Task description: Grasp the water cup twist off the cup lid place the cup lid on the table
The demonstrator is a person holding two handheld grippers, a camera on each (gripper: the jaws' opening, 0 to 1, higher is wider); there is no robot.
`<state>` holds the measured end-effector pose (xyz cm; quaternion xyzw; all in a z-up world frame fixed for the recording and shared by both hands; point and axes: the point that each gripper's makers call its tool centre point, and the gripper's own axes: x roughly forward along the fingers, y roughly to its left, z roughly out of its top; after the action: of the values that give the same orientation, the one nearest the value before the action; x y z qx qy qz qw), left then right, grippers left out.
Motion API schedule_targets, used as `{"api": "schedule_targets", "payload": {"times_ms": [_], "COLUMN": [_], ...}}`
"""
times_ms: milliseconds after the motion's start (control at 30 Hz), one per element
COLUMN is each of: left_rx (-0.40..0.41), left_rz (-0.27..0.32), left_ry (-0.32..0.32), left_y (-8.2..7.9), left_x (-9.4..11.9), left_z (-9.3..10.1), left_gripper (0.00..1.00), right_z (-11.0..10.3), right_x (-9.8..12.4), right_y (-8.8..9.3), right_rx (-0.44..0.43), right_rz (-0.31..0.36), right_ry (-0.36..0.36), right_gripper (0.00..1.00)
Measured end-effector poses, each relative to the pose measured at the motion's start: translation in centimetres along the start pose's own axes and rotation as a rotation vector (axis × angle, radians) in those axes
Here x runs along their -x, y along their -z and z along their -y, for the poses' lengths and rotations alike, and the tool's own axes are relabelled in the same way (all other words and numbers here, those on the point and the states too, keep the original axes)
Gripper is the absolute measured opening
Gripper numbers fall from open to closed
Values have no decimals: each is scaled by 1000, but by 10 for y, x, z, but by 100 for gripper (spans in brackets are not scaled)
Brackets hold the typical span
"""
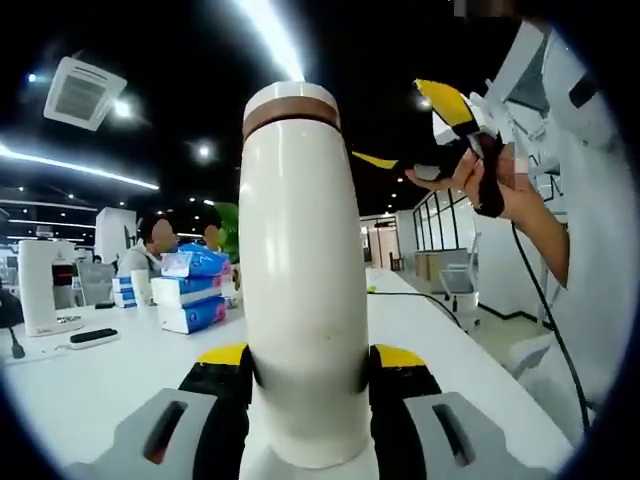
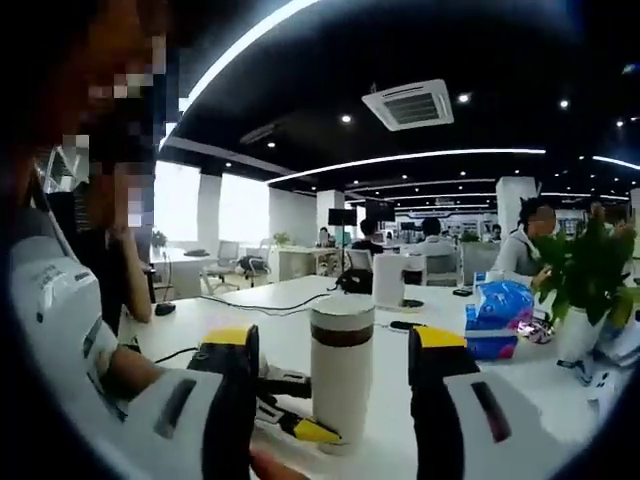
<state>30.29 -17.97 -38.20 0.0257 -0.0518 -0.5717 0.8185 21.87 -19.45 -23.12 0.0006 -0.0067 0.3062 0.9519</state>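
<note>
Cup (image 1: 298,270) upright, white with a brown band under a white lid (image 1: 292,97), lid still seated. In the left gripper view it stands clamped between the yellow-tipped jaws of the left gripper (image 1: 306,375), both pads pressed to its lower sides. Table (image 1: 90,385) white, running away behind the cup. In the right gripper view the same cup (image 2: 341,372) stands on the table (image 2: 290,335) beyond and between the jaws of the right gripper (image 2: 333,372), which are spread wide, well clear of it on both sides and grasping nothing; the left gripper's black and yellow tips (image 2: 295,425) meet the cup at its base. Up and to the right of the lid in the left gripper view, the right gripper (image 1: 420,130) hangs in the air in a hand (image 1: 490,180), apart from the cup, its yellow jaws parted. Left of the cup in that view, farther back on the table: stacked tissue packs (image 1: 190,290), a white machine (image 1: 45,285), a dark remote (image 1: 92,336). Right of the cup in the right gripper view: a blue tissue pack (image 2: 498,318), a green plant (image 2: 590,270). Seated people behind, at other desks.
</note>
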Motion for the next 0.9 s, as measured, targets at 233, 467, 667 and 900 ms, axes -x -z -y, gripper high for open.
{"api": "schedule_targets", "payload": {"times_ms": [233, 467, 667, 900], "left_rx": [-13, -16, -17, -9], "left_rz": [-3, -4, -4, -3], "left_ry": [0, 4, 6, 8], "left_y": [0, 0, 0, 0], "left_x": [1, 2, 3, 2], "left_z": [0, 0, 1, 1], "left_gripper": [47, 47, 47, 47], "right_z": [-2, 16, 15, 17], "right_x": [-10, -56, -80, -79], "right_y": [1, 6, 9, 9], "right_rx": [35, 0, -42, -45], "right_rz": [-21, -23, -46, -65], "right_ry": [22, 13, -54, -93], "right_gripper": [77, 78, 56, 46]}}
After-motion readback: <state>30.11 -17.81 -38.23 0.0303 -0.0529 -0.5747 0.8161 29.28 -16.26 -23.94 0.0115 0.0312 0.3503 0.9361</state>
